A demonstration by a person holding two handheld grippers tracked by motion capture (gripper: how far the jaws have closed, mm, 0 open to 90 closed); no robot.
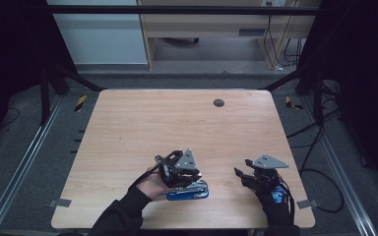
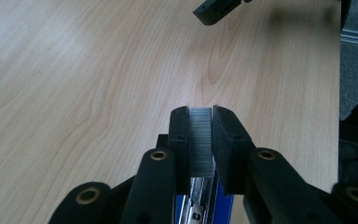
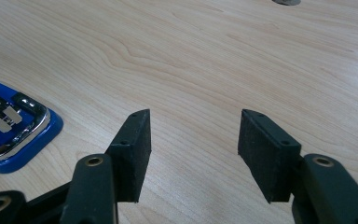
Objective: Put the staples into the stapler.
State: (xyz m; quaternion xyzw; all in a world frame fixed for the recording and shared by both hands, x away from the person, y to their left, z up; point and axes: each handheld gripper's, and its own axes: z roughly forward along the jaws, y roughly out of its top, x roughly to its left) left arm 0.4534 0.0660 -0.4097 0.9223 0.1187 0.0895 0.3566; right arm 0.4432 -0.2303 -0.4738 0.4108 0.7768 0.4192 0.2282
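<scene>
a dim room with black framing and a grey floor surrounds the pale wooden table with rounded corners (image 1: pixel 128 123), its light grain running lengthwise and most of its top bare. everything in play sits near the table's front edge, the side nearest the person.

the left gripper (image 1: pixel 179 169), black with a grey three-cornered plate on top, hangs over the front middle of the table, held in a dark-sleeved hand. its jaws are clamped on a strip of silvery metal staples (image 2: pixel 200 140), a narrow ribbed block standing on edge between the pads, its fine ridges visible in the left gripper view. just beneath and touching that gripper's shadow lies the blue stapler with a chrome inner rail (image 1: pixel 189 191), flat on the table at its front edge, opened so that the shiny channel faces up. judging by this, the strip is being carried down towards the open channel for loading, which would explain why it is pinched by its sides with the long edge free.

the right gripper (image 1: pixel 248 173), also black with a grey plate, rests to the right of the stapler, near the table's front right corner, well apart from it. its pads (image 3: pixel 133 149) stand wide with nothing between them, just bare wood; it seems to wait clear of the work, perhaps ready to steady the stapler's blue rounded end (image 3: pixel 23 135).

smallest, a dark round disc (image 1: pixel 218 103) sits at the table's far side.
</scene>
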